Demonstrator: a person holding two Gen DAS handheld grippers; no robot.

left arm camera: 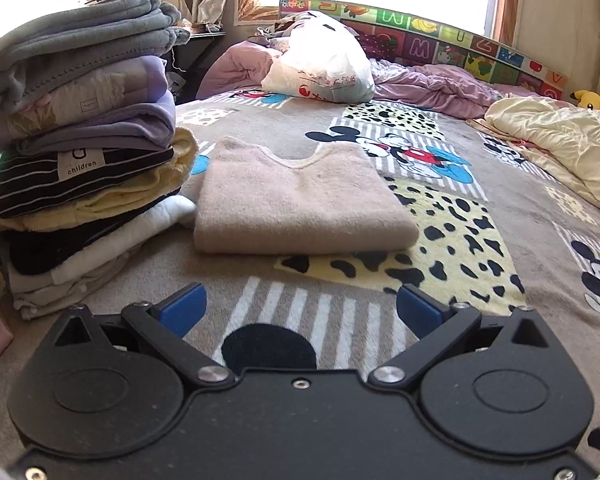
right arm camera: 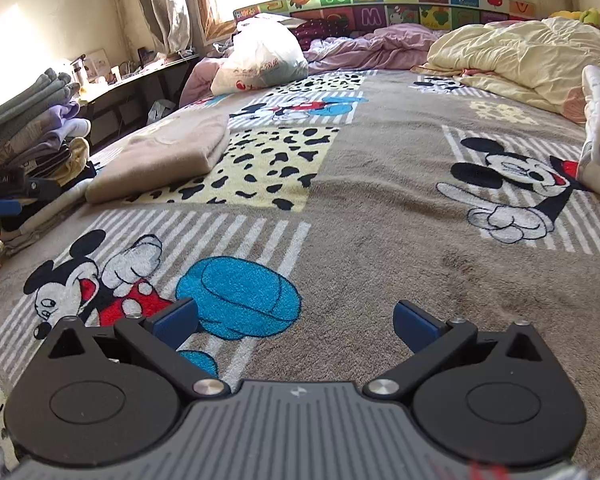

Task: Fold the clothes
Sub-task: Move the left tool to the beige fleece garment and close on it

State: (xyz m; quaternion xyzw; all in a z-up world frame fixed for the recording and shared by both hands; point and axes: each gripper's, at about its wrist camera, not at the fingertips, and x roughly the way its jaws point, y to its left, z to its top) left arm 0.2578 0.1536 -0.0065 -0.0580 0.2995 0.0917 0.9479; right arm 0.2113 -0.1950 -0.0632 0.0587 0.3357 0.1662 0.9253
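Beige sweater (left arm camera: pixel 300 196) is the piece in hand, yet neither tool touches it: nearest the cameras, the left gripper (left arm camera: pixel 298 310) and the right gripper (right arm camera: pixel 296 322) both hover with jaws spread wide and nothing between them, above the cartoon-print blanket (right arm camera: pixel 380 216). Just past the left gripper the sweater lies flat on that blanket, already folded into a neat block, folded edge toward the camera, neckline pointing away toward the window, long axis running left to right. It sits just beside the stack of folded clothes (left arm camera: pixel 80 140), so stacking it looks like the remaining step. Farther back, a white plastic bag (left arm camera: pixel 324 64) and cream bedding (right arm camera: pixel 520 56) lie crumpled.
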